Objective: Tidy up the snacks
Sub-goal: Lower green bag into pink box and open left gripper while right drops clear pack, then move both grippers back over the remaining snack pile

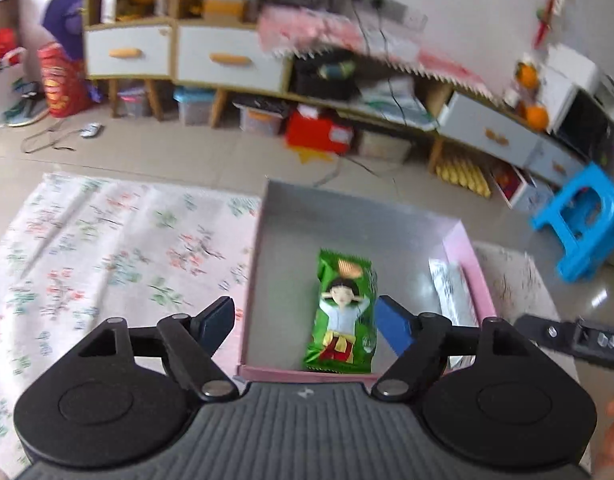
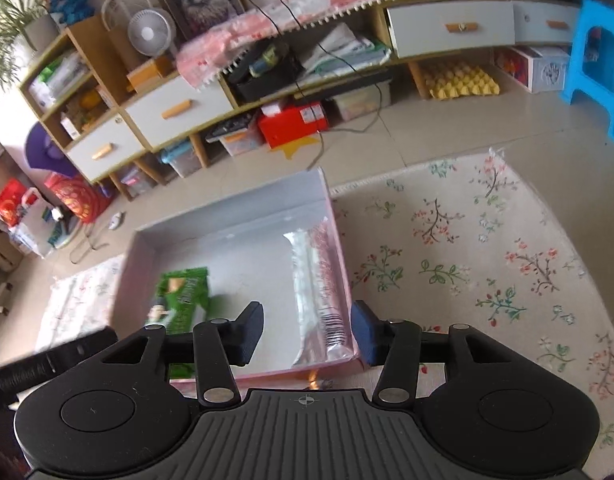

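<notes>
Left tool (image 1: 305,326) wide above green snack (image 1: 345,312), right tool (image 2: 307,330) parted, empty, silver packet (image 2: 319,300) barcode seen only there

A floral cloth (image 2: 467,264) covers the table, white with small red and green sprigs. On it sits an open shallow box (image 2: 243,216), pink outside and grey inside. Beyond the table lies a pale tiled floor (image 2: 447,132), where a blue plastic stool (image 2: 599,60) and a low cabinet (image 2: 267,92) stand.
</notes>
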A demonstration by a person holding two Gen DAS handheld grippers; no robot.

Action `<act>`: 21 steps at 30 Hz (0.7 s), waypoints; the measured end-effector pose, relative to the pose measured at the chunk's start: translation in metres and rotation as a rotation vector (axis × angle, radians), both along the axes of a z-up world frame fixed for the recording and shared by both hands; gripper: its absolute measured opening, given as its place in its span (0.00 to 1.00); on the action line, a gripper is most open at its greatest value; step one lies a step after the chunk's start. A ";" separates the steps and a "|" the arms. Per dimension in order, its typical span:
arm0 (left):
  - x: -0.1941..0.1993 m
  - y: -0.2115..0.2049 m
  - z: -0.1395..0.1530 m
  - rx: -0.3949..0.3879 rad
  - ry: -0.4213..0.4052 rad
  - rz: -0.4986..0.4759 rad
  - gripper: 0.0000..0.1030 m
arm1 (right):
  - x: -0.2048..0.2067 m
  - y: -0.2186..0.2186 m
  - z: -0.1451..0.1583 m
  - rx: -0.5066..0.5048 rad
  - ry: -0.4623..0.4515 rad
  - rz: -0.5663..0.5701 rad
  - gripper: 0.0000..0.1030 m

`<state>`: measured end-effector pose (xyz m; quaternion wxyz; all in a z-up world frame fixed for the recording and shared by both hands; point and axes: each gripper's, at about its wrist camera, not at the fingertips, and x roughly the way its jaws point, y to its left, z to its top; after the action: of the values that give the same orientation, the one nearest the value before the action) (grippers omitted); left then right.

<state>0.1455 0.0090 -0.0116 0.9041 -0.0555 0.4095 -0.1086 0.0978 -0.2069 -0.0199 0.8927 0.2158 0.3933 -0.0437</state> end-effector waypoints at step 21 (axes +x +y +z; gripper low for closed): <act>-0.101 0.011 0.021 0.167 -0.126 0.159 1.00 | -0.101 0.028 0.041 -0.263 0.005 -0.007 1.00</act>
<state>0.0441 0.0201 0.0099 0.9353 -0.0054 0.3537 -0.0055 -0.0027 -0.1791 0.0208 0.9120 0.0983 0.3858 -0.0986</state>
